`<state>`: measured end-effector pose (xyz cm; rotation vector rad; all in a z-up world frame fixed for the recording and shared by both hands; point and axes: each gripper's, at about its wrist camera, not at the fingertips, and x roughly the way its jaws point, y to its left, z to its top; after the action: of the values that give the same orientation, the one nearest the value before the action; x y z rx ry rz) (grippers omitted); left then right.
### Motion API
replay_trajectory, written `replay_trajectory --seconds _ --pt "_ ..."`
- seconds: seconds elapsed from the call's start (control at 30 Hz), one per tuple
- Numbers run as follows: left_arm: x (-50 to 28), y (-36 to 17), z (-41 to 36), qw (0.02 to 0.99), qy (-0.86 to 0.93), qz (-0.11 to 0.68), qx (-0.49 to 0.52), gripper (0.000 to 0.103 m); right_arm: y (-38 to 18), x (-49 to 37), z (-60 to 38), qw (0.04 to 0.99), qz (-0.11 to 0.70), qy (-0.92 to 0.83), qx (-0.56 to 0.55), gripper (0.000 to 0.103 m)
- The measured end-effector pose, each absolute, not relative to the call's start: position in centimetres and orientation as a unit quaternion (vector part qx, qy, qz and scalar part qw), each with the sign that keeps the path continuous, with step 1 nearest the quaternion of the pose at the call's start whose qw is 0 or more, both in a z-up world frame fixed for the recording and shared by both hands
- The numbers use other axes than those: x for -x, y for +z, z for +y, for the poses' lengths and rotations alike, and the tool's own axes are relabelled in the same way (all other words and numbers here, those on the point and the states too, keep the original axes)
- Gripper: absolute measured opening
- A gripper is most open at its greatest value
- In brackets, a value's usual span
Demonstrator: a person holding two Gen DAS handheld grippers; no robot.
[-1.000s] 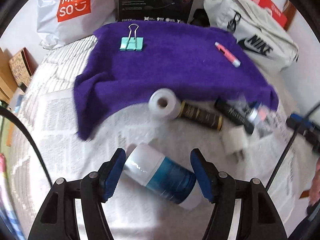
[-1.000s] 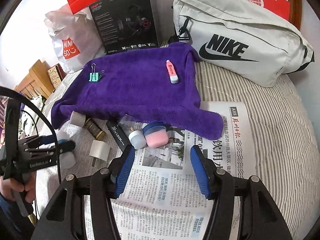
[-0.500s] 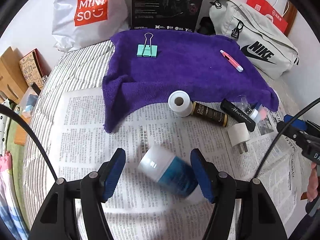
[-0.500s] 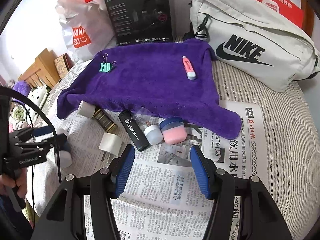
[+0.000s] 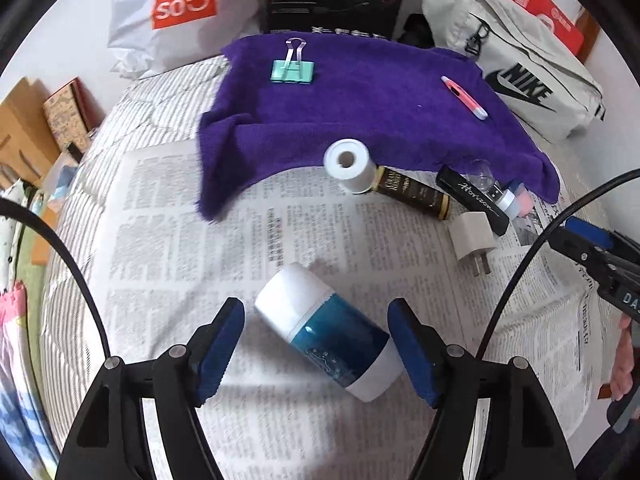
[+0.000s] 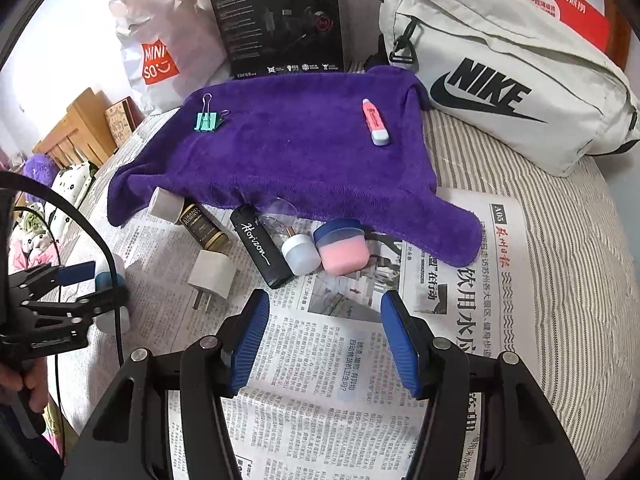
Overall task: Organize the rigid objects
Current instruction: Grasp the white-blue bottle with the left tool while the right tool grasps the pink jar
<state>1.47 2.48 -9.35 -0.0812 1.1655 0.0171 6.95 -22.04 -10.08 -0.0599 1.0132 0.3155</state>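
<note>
A blue-and-white bottle (image 5: 326, 330) lies on its side on newspaper between the open fingers of my left gripper (image 5: 316, 354), untouched. A purple towel (image 5: 360, 96) holds a green binder clip (image 5: 292, 70) and a pink highlighter (image 5: 464, 97). Along the towel's near edge lie a white roll (image 5: 348, 164), a dark gold-trimmed tube (image 5: 414, 194), a black "Horizon" tube (image 6: 260, 250), a white charger plug (image 6: 212, 276), a small white jar (image 6: 300, 256) and a pink jar (image 6: 344, 250). My right gripper (image 6: 324, 344) is open and empty above newspaper, just short of the jars.
A Nike bag (image 6: 508, 84), a black headset box (image 6: 280, 20), a Miniso bag (image 6: 160, 60) and a red box (image 6: 560, 0) stand behind the towel. Newspaper (image 6: 460, 320) covers the striped bedding. A wooden bed frame (image 6: 76, 128) lies at left.
The left gripper pulled back from the bottle, then came close again with the bottle between its open fingers. The right gripper moved forward toward the jars. Both stayed open.
</note>
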Motion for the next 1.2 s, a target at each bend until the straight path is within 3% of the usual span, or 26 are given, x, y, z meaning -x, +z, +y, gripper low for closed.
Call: replay_trajectory --seconds 0.3,0.43,0.5,0.6,0.97,1.03,1.2 --pt "-1.1 -10.4 2.8 0.821 0.004 0.567 0.074 0.074 -10.6 -6.9 -21.2 0.856 0.489 0.162 0.036 0.058" --pt "-1.6 -11.0 1.8 0.831 -0.010 0.554 0.053 0.064 -10.8 -6.9 -21.1 0.855 0.491 0.163 0.037 0.058" --pt "-2.0 -11.0 1.6 0.838 -0.018 0.544 0.045 0.049 -10.8 -7.0 -21.4 0.856 0.491 0.159 0.036 0.058" --pt "-3.0 -10.9 2.4 0.841 -0.026 0.538 0.052 0.044 -10.9 -7.2 -21.9 0.856 0.492 0.153 0.029 0.058" --pt "-2.8 -11.2 3.3 0.851 -0.002 0.525 0.029 0.045 -11.3 -7.5 -24.0 0.858 0.496 0.131 0.014 0.058" --pt "-2.8 -11.0 3.4 0.852 -0.002 0.523 0.032 0.036 -11.5 -7.7 -24.0 0.856 0.500 0.131 0.012 0.058" --pt "-2.8 -11.2 4.1 0.851 -0.006 0.523 0.036 0.037 -11.7 -7.7 -23.9 0.855 0.502 0.130 0.016 0.058"
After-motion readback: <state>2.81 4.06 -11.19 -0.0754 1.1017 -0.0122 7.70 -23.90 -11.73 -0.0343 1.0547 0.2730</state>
